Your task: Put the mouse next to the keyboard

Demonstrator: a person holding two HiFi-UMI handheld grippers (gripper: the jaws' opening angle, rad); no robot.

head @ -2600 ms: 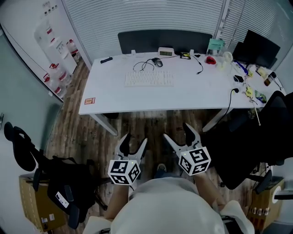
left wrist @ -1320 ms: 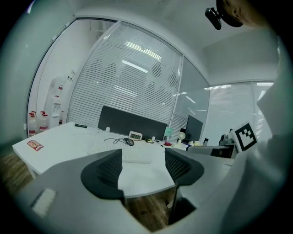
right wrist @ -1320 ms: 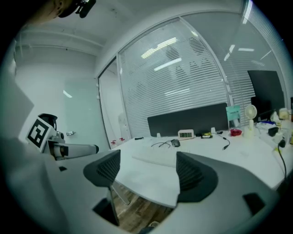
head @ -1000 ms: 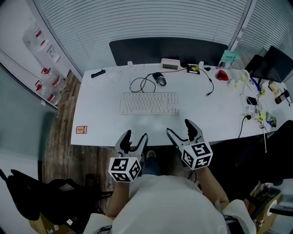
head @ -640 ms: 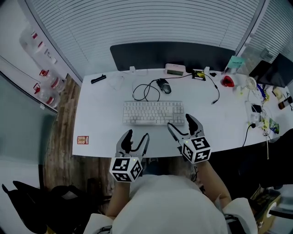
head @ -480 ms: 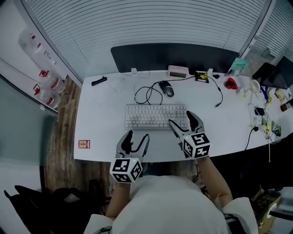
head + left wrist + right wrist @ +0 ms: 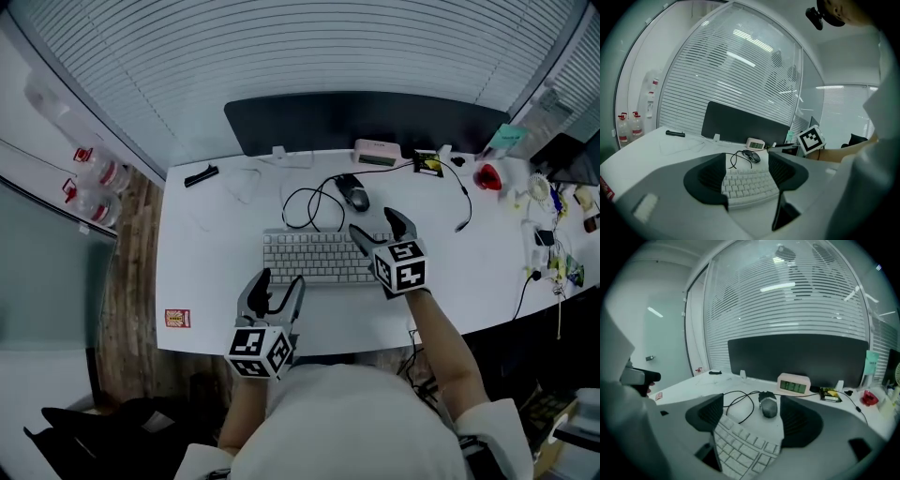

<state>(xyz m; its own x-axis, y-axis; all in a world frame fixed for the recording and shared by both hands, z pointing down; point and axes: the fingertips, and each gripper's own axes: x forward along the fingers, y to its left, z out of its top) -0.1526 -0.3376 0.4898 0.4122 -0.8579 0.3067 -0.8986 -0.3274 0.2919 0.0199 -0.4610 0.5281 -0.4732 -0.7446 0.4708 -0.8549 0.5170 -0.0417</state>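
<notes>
Head view. Mouse (image 7: 352,193) sits toward the worktop's (image 7: 206,253) back edge, just behind the right half of the keyboard (image 7: 319,257) and not touching it. Its cable (image 7: 302,203) loops off to the left. Right gripper (image 7: 377,225) hangs over the keyboard's right end, jaws wide apart, nothing held. Left gripper (image 7: 280,278) is at the worktop's front edge, jaws also wide, empty.

Left gripper view. Jaws stand well apart with only the far keyboard and mouse seen through the gap. Nothing is between them. Judged idle for this step.

Right gripper view. Jaws wide open and empty. The mouse lies ahead on the gap's centreline, not yet between the pads. The keyboard's corner shows below the left jaw. A clock (image 7: 794,383) stands near the mouse, behind it.

Step in hand, judged: the reach to the mouse.
- Keep the mouse centred and pass clear of the keyboard's back edge.
- Lower until the pads bracket the mouse's two long sides, then close low on the body.
- Expect drag from the cable loop, so lift little and move slowly.
- The bare worktop off the keyboard's right end looks like the place to set it.
</notes>
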